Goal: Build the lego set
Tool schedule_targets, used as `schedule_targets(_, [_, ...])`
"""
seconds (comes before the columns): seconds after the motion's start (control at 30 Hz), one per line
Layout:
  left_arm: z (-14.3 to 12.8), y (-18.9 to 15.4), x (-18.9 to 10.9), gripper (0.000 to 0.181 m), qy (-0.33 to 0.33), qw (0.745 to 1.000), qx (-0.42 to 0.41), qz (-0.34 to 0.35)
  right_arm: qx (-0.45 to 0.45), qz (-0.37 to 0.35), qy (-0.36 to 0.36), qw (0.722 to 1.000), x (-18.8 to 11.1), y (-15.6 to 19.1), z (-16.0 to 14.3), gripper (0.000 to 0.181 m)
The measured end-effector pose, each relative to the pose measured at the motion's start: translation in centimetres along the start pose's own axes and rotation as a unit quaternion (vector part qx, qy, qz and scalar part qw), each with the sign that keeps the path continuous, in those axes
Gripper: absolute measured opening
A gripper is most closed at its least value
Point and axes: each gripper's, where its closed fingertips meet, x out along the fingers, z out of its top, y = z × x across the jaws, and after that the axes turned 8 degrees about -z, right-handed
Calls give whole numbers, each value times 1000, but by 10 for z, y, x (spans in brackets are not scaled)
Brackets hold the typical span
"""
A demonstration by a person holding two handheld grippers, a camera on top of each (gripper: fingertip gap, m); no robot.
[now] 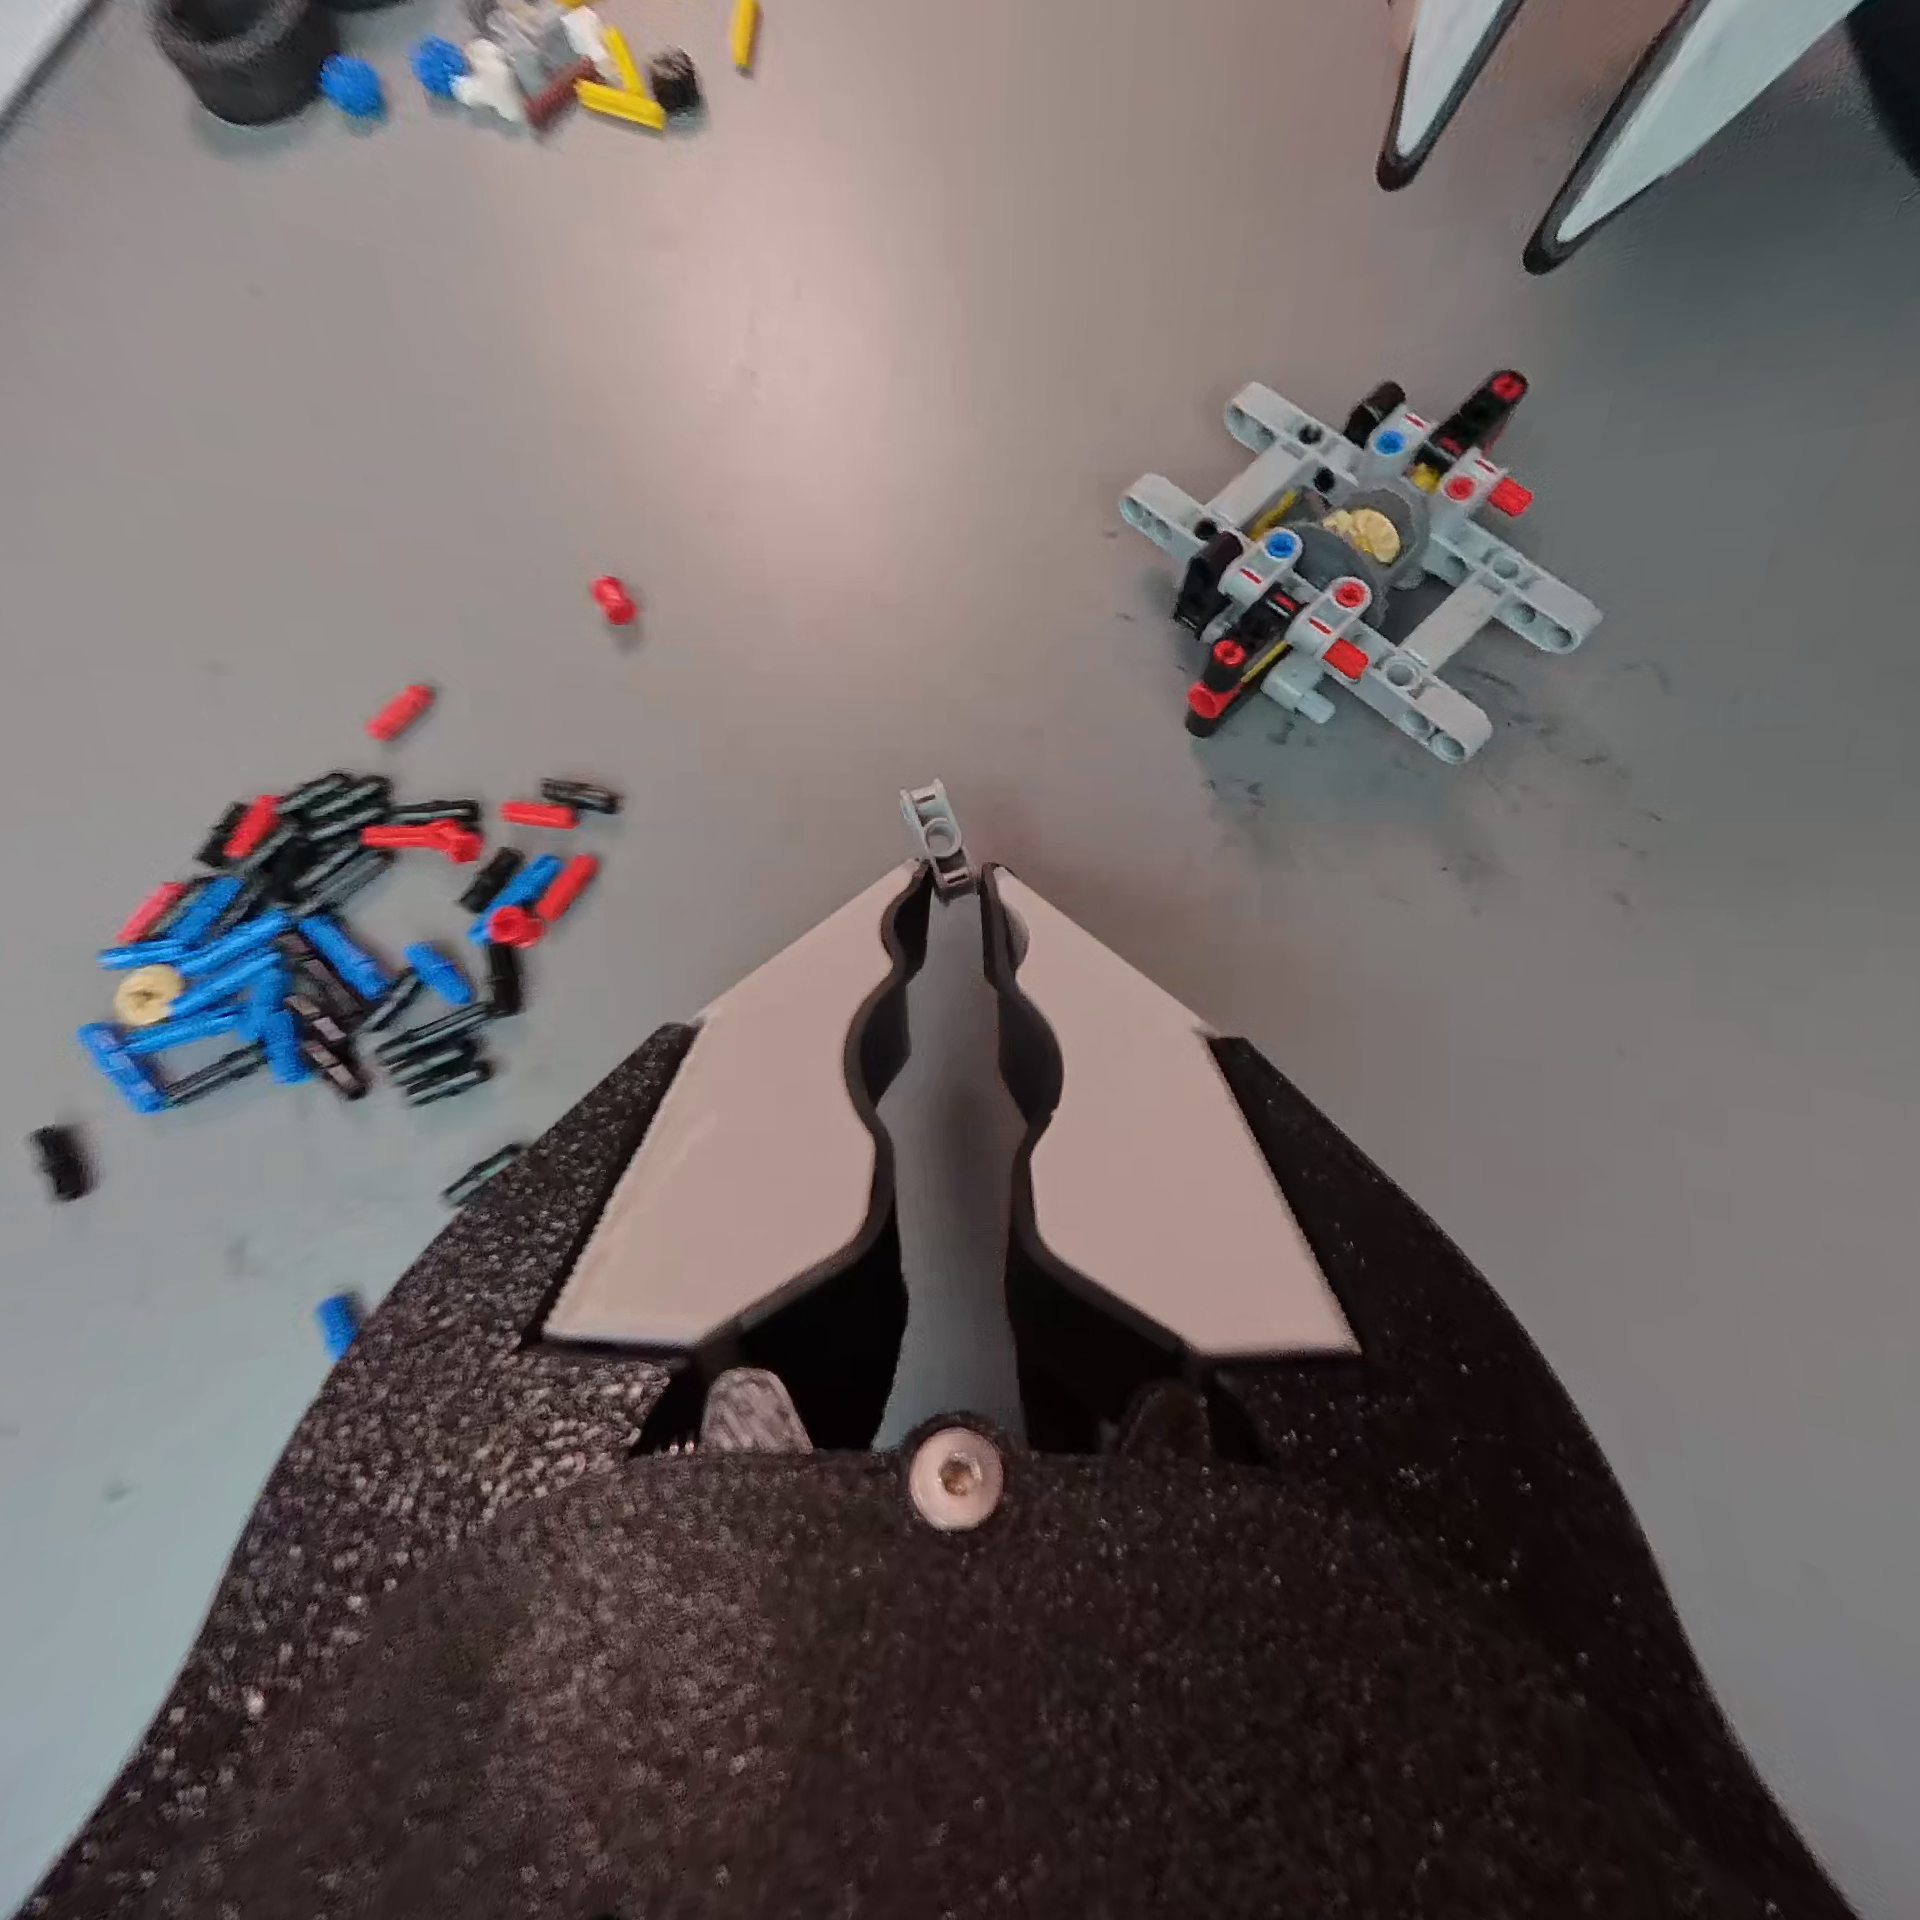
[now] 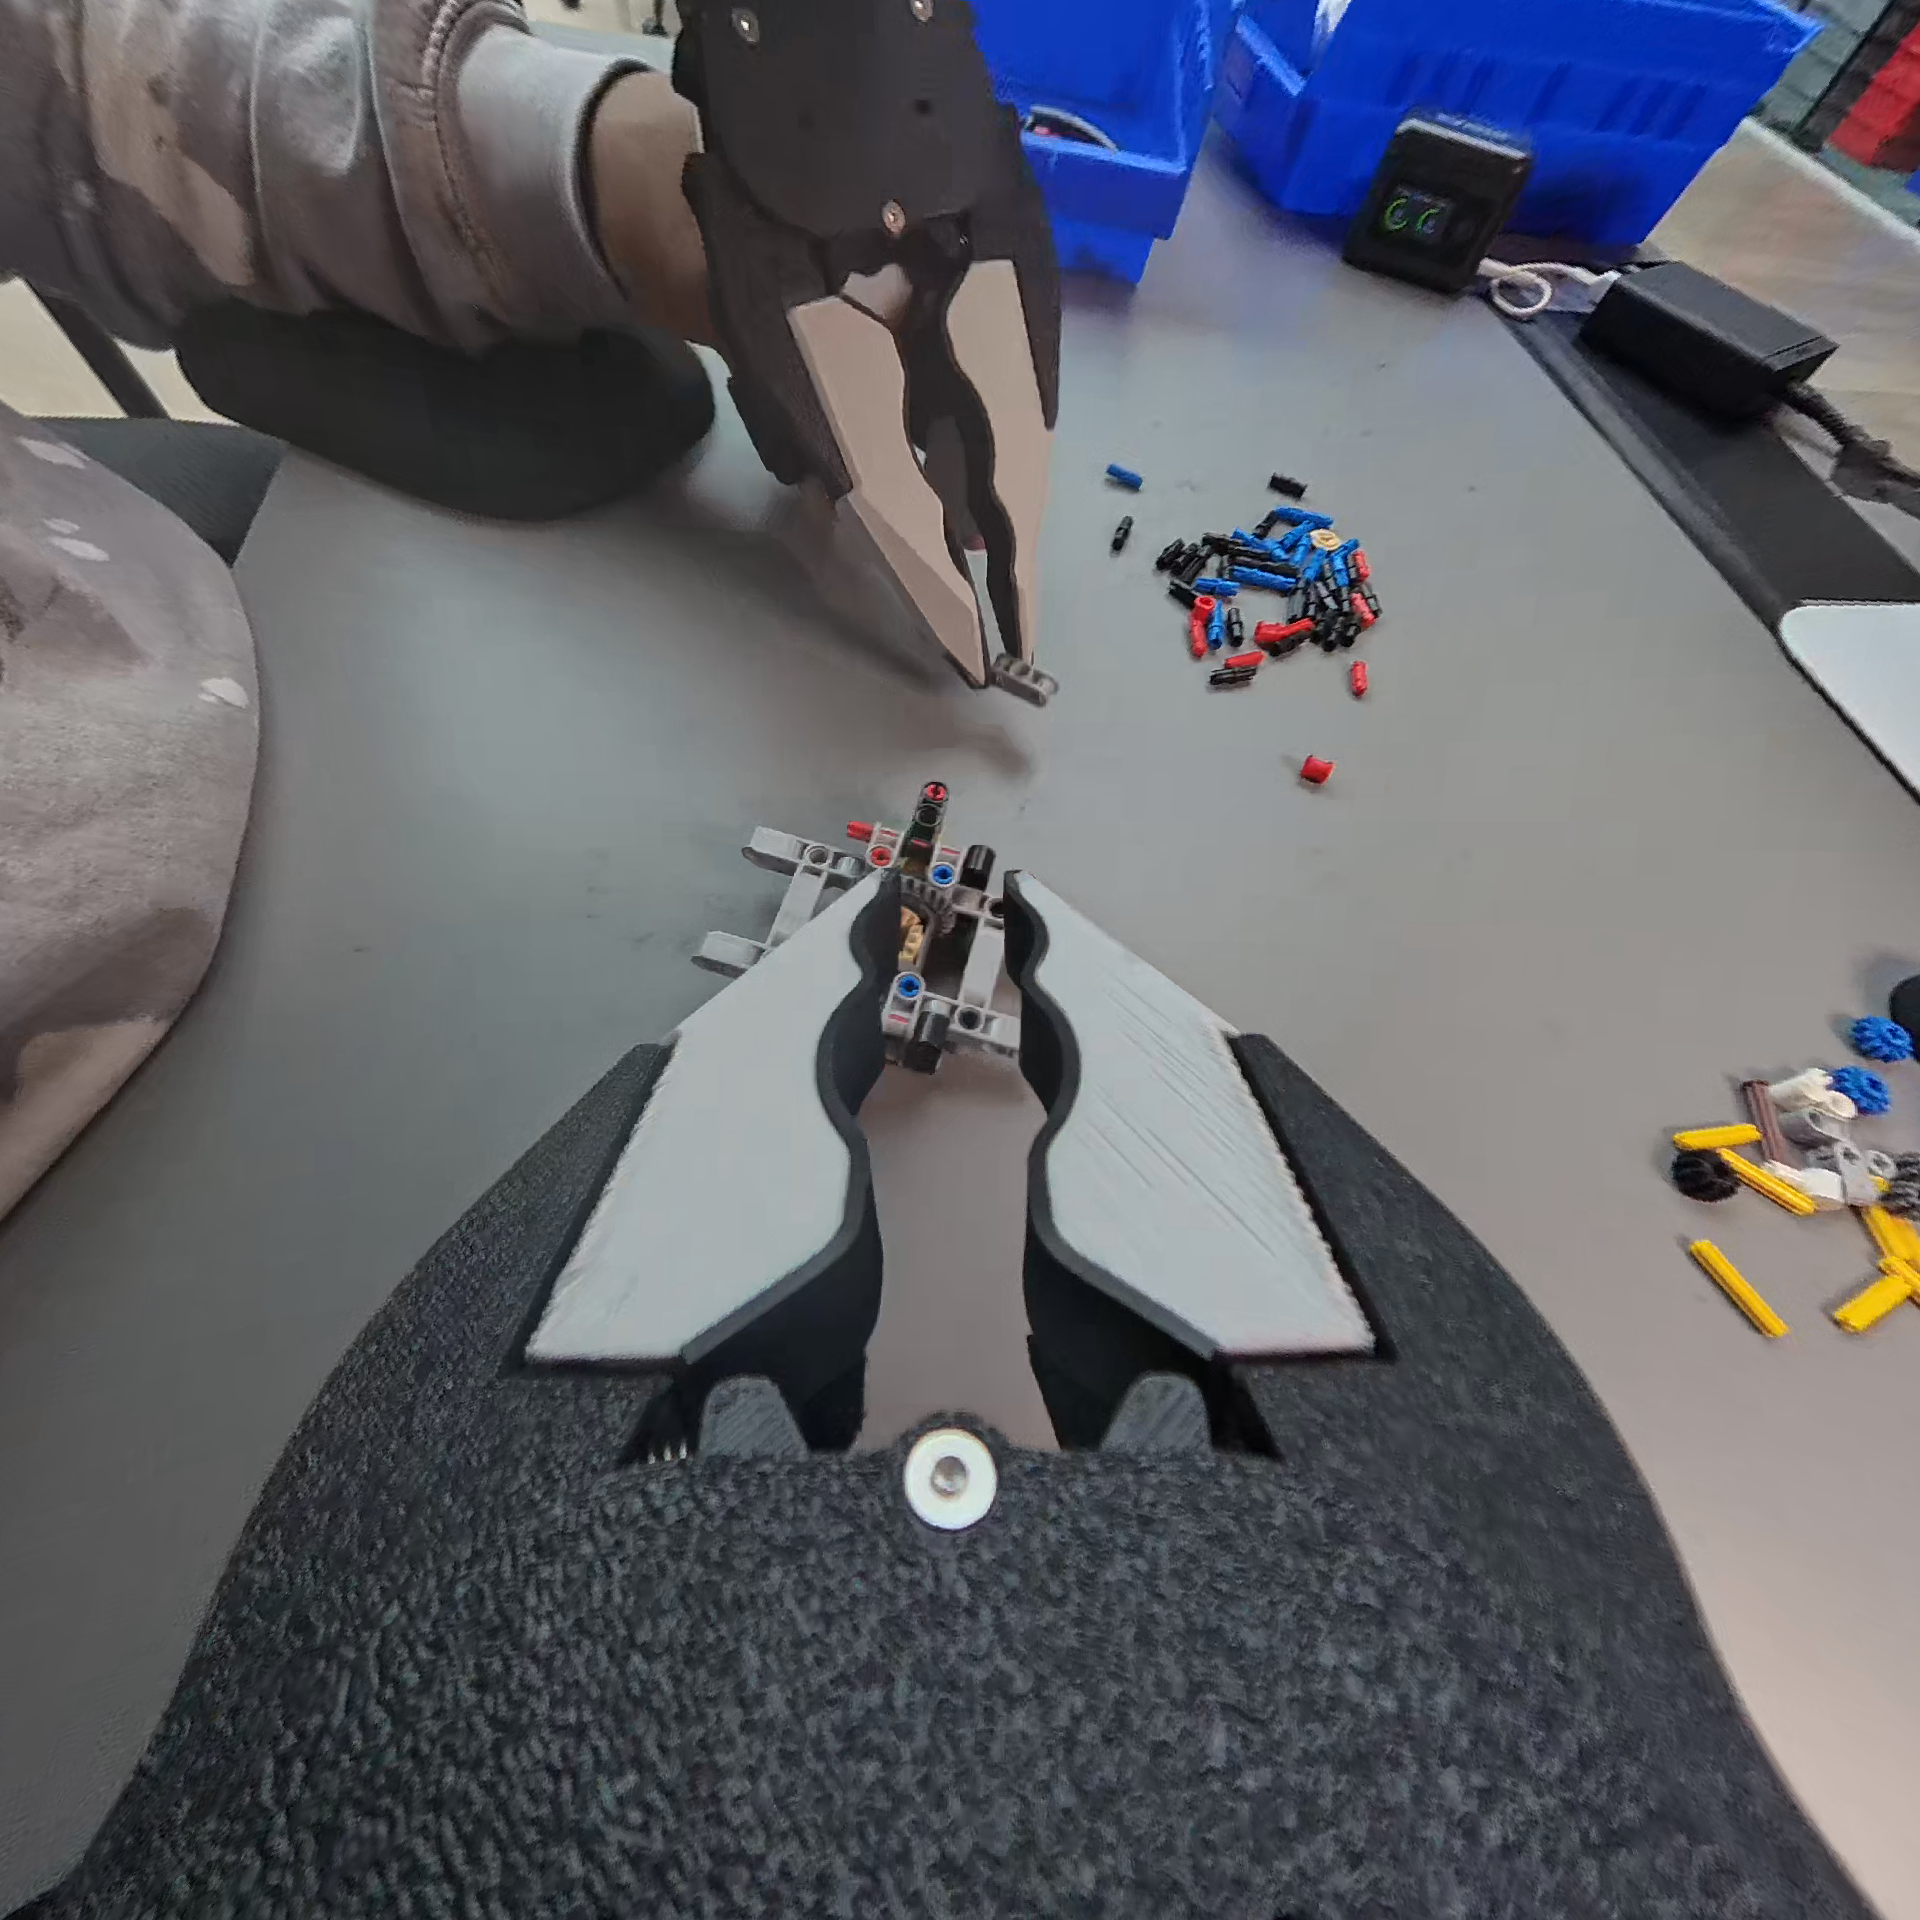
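Small grey connector (image 1: 940, 840) pinched in left gripper (image 1: 954, 878); right gripper (image 2: 940, 899) spread wide over chassis assembly (image 2: 894, 914). Next, probably: steadying chassis, aligning connector.

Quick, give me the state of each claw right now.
Left claw: shut on a small grey lego piece.
Right claw: open, holding nothing, over the lego model.

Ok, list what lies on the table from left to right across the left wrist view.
Pile of blue, black and red pins → lone red pin → small grey connector pinched in the left tool → grey part-built assembly → the right tool's two fingers at the top right corner.
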Motion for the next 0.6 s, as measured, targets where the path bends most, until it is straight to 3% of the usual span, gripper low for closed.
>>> schedule_targets(0.03, [5, 13, -15, 9, -18, 999, -4, 29, 2, -13, -7, 1000, -2, -5, 2, 18])
schedule_targets(0.1, [10, 56, -65, 9, -49, 990, -21, 133, 9, -27, -12, 1000, -6, -14, 4, 18])
schedule_targets(0.17, [-4, 109, -138, 9, -50, 955, -45, 289, 15, -38, -6, 999, -10, -21, 1, 18])
schedule_targets(0.27, [-62, 157, -235, 10, 31, 882, -107, 458, 18, -44, 12, 999, -10, -25, -6, 19])
schedule_targets(0.33, [-94, 170, -277, 10, 54, 843, -150, 514, 18, -41, 20, 999, -7, -23, -9, 20])
schedule_targets(0.4, [-118, 177, -301, 10, 67, 817, -184, 543, 18, -37, 28, 999, -5, -21, -12, 20])
schedule_targets(0.5, [-136, 182, -312, 17, 84, 802, -202, 556, 21, -27, 39, 999, -2, -16, -16, 20])
schedule_targets(0.6, [-118, 184, -304, 38, 44, 817, -177, 547, 22, -14, 49, 998, 1, -11, -19, 21])
